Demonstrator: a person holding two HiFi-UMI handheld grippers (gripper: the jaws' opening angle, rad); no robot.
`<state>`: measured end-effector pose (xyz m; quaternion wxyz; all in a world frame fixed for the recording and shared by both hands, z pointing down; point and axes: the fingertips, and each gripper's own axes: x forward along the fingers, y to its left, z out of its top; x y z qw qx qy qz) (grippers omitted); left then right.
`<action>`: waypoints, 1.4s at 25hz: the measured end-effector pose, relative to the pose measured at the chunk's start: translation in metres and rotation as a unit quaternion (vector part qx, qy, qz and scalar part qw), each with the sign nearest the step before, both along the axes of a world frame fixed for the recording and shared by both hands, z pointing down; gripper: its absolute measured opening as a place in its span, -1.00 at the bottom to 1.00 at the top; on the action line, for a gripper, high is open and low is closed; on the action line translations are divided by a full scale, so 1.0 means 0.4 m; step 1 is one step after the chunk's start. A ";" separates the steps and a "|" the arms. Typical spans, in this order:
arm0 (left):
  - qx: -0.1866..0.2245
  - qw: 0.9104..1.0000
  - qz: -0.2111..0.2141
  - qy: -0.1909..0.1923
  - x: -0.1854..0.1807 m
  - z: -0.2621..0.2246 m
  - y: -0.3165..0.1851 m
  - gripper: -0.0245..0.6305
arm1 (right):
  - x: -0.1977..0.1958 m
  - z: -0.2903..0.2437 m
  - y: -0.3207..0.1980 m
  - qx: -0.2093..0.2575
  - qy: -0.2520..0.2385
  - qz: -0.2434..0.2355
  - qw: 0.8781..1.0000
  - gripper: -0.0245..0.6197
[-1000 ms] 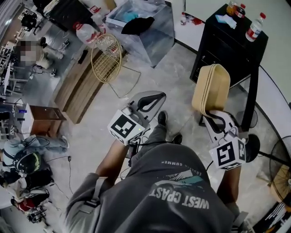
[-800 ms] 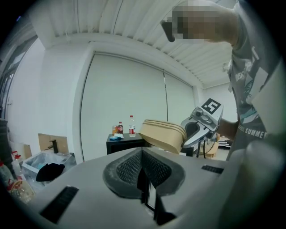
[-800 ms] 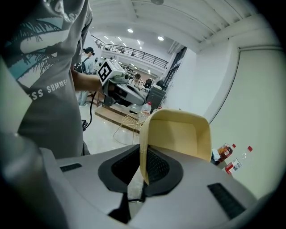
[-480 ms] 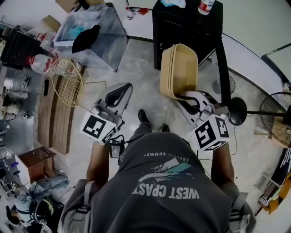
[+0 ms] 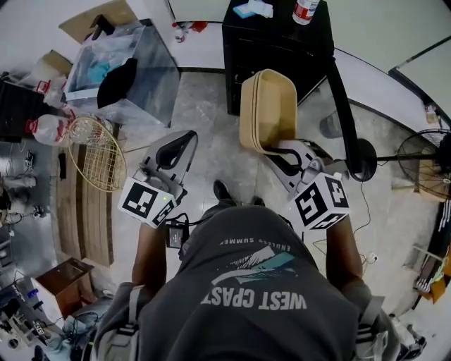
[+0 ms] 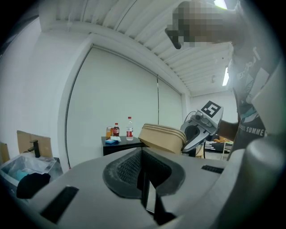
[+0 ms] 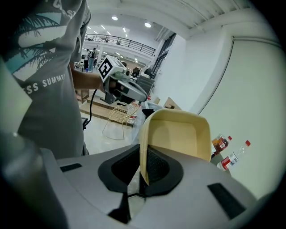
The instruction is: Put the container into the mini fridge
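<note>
A tan, lidded container (image 5: 268, 109) stands on edge in the air, with my right gripper (image 5: 276, 147) shut on its rim. The right gripper view shows the rim (image 7: 144, 147) pinched between the jaws of that gripper (image 7: 142, 172). A black mini fridge (image 5: 275, 42) stands just beyond the container, its door closed, with bottles (image 5: 304, 8) and a blue cloth (image 5: 254, 8) on top. My left gripper (image 5: 182, 137) hangs to the container's left, shut and holding nothing. From the left gripper (image 6: 144, 179), the container (image 6: 163, 136) and the fridge (image 6: 120, 145) lie ahead.
A clear plastic bin (image 5: 151, 67) with a black cap on it stands left of the fridge. A wire basket (image 5: 99, 151) and wooden boards (image 5: 77, 211) lie further left. A round stand base (image 5: 363, 158) and a floor fan (image 5: 423, 151) are at the right.
The person has turned toward the fridge, which has swung from the upper right to straight ahead. Both grippers came round with the turn, the container still held in the right one.
</note>
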<state>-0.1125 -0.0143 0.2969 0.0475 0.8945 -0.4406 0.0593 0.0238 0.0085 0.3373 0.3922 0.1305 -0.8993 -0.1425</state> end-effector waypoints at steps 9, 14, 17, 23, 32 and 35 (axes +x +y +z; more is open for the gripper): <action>0.002 0.999 0.044 0.023 -0.073 0.011 -0.072 -0.88 | -0.073 0.021 -0.066 0.006 0.022 0.040 0.999 -0.78; 0.000 0.998 0.051 0.029 -0.117 0.020 -0.115 -0.88 | -0.107 0.056 -0.119 0.003 0.030 0.049 0.998 -0.78; -0.007 0.998 0.053 0.040 -0.129 0.031 -0.128 -0.88 | -0.120 0.085 -0.139 0.003 0.034 0.044 0.998 -0.78; -0.020 0.997 0.046 0.052 -0.150 0.055 -0.168 -0.88 | -0.141 0.145 -0.195 -0.006 0.042 0.039 0.998 -0.78; -0.034 0.998 0.020 0.049 -0.168 0.091 -0.212 -0.88 | -0.162 0.248 -0.272 -0.023 0.039 0.019 0.999 -0.78; -0.043 0.998 0.016 0.044 -0.166 0.105 -0.227 -0.88 | -0.155 0.290 -0.304 -0.033 0.040 0.020 0.998 -0.78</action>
